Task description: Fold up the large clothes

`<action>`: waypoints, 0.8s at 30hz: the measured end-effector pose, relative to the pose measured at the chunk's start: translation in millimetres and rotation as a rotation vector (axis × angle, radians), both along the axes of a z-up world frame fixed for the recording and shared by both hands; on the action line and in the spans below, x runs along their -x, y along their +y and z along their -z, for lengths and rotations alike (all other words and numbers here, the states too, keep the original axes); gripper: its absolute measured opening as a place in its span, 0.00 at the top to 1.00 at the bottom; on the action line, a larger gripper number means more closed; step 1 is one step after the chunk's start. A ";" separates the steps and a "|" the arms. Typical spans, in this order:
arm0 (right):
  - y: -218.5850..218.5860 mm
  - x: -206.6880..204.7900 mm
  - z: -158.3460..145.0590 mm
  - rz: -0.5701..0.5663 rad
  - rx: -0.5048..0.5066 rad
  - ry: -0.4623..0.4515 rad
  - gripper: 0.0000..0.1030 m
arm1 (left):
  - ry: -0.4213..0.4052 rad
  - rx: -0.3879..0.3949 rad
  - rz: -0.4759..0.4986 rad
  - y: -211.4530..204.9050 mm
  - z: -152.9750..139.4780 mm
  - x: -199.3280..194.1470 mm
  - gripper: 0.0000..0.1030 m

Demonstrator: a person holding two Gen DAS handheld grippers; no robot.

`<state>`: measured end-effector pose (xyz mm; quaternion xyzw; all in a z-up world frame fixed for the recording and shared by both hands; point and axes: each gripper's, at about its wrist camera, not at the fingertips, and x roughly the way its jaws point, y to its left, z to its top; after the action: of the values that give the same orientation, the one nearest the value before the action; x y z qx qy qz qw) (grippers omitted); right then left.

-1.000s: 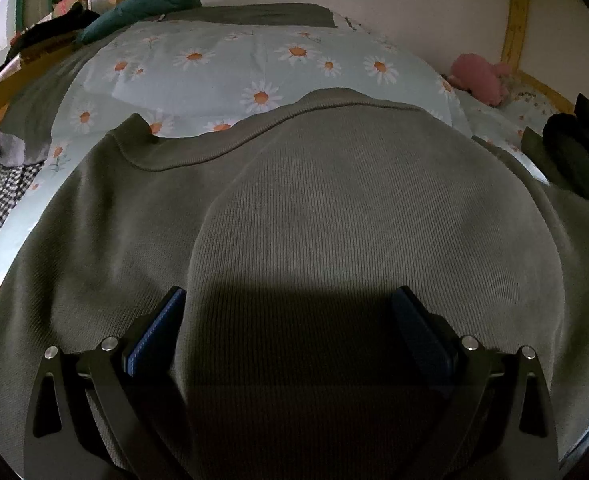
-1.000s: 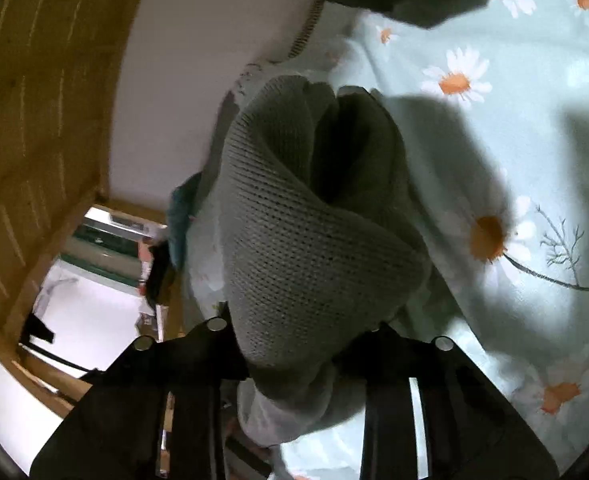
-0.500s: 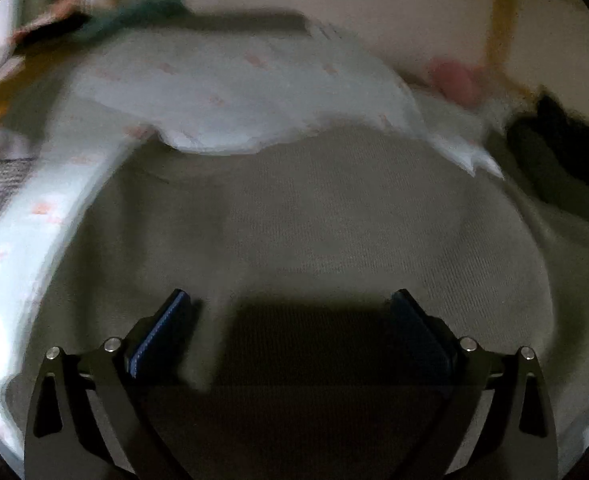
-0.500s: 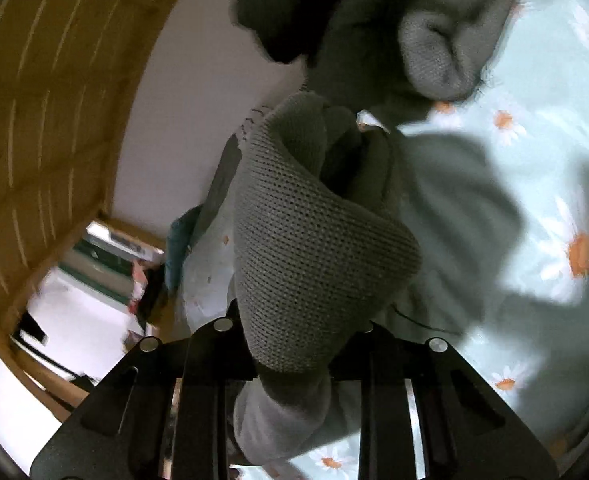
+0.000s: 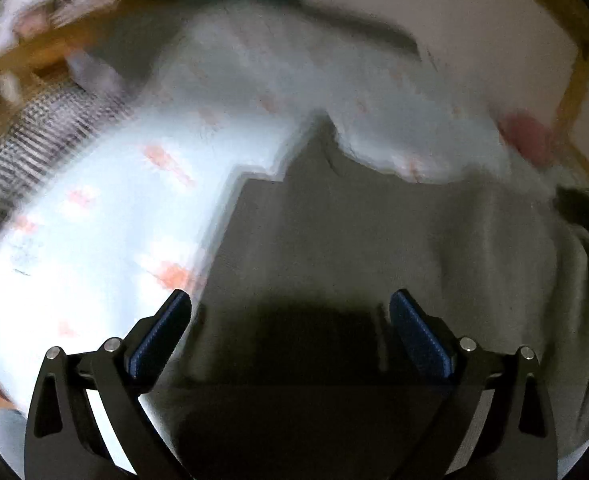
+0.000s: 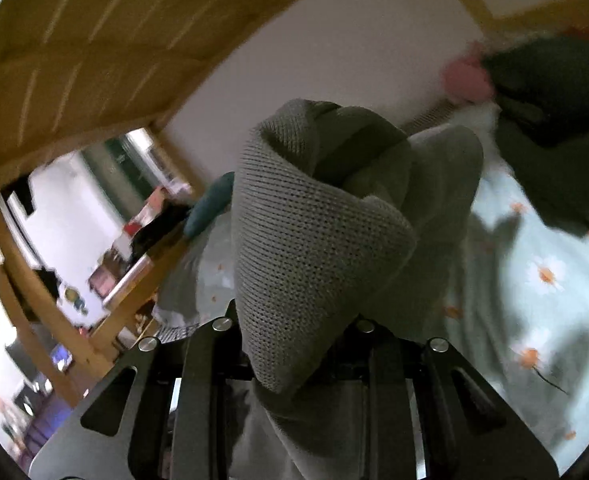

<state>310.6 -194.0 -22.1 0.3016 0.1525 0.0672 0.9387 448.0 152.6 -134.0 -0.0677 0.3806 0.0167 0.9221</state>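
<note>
In the left wrist view, heavily smeared by motion blur, the left gripper (image 5: 290, 312) shows its two blue-padded fingers (image 5: 160, 334) spread wide apart, at 7 and 5 o'clock of the frame, with nothing pinched between them. The grey-green sweater (image 5: 374, 240) fills the lower middle and the right side of the view, lying on the pale blue daisy-print bedspread (image 5: 106, 216), which takes up the left side from 8 to 11 o'clock; a corner of the sweater juts upward toward 12 o'clock. A checked fabric (image 5: 42, 128) lies at 10 o'clock near a wooden bed rail (image 5: 46, 48), and a blurred pink object (image 5: 528, 136) sits at 2 o'clock by the wall. In the right wrist view, the right gripper (image 6: 294, 332) is clamped on a bunched fold of the sweater (image 6: 314, 240), whose knit rises as a thick peak from between the black fingers at 6 o'clock up to the centre. Behind it the daisy bedspread (image 6: 542, 300) spreads from 3 to 5 o'clock. A dark garment (image 6: 554, 112) lies at 2 o'clock, a pink object (image 6: 464, 78) just beside it. Wooden slats (image 6: 94, 40) arch across 10 to 12 o'clock.
</note>
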 end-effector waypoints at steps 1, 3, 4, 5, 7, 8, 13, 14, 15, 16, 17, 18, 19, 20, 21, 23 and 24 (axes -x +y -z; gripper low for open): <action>7.1 -1.1 -5.9 -0.013 0.018 -0.012 0.76 | -0.019 -0.066 -0.052 8.7 -0.3 1.9 0.05; 28.3 -3.8 -17.5 -0.043 0.078 -0.040 0.76 | 0.089 -0.083 -0.027 16.9 23.3 -12.0 0.05; 37.7 -5.1 -20.4 -0.065 0.114 -0.053 0.76 | 0.126 0.012 0.020 28.4 38.9 -17.2 0.05; 52.5 -8.4 -25.5 -0.084 0.156 -0.064 0.76 | 0.100 0.060 0.026 36.1 40.4 -15.0 0.05; 84.5 -15.5 -32.3 -0.114 0.257 -0.083 0.76 | 0.068 0.069 0.047 39.9 42.3 -11.6 0.05; 99.6 -19.0 -33.6 -0.136 0.304 -0.090 0.76 | 0.068 0.072 0.044 39.9 41.6 -11.1 0.05; 186.1 -39.2 -15.3 -0.269 0.600 -0.068 0.76 | 0.009 0.212 -0.074 82.0 13.4 5.9 0.05; 200.1 -42.2 -7.3 -0.297 0.653 -0.052 0.76 | -0.016 0.209 -0.124 90.7 4.2 12.3 0.05; 214.8 -45.5 2.6 -0.330 0.701 -0.035 0.76 | -0.053 0.200 -0.183 106.0 -7.1 18.1 0.05; 229.8 -50.5 15.6 -0.364 0.762 -0.002 0.76 | -0.087 0.191 -0.226 121.3 -18.6 23.7 0.05; 239.5 -50.4 32.5 -0.386 0.829 0.027 0.75 | -0.107 0.146 -0.260 137.8 -34.3 27.5 0.05; 253.0 -51.9 42.7 -0.406 0.902 0.045 0.75 | -0.111 0.112 -0.260 144.1 -42.7 27.8 0.05; 268.6 -54.0 55.4 -0.438 0.977 0.069 0.74 | -0.111 0.076 -0.248 150.1 -52.2 27.0 0.05; 282.4 -58.8 68.7 -0.480 1.030 0.113 0.73 | -0.107 0.046 -0.224 155.5 -63.4 25.1 0.05; 292.1 -62.6 78.0 -0.506 1.067 0.144 0.72 | -0.101 0.030 -0.204 157.6 -71.8 24.0 0.05; 313.2 -73.2 112.0 -0.564 1.151 0.230 0.72 | -0.117 0.040 -0.167 155.9 -86.5 26.2 0.05; 317.1 -74.2 124.4 -0.567 1.156 0.215 0.72 | -0.121 0.071 -0.136 152.1 -94.2 26.7 0.05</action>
<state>384.8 123.1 -146.6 -0.2986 0.3308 0.1886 0.8751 421.3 304.7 -39.7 -0.1267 0.3193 0.0617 0.9371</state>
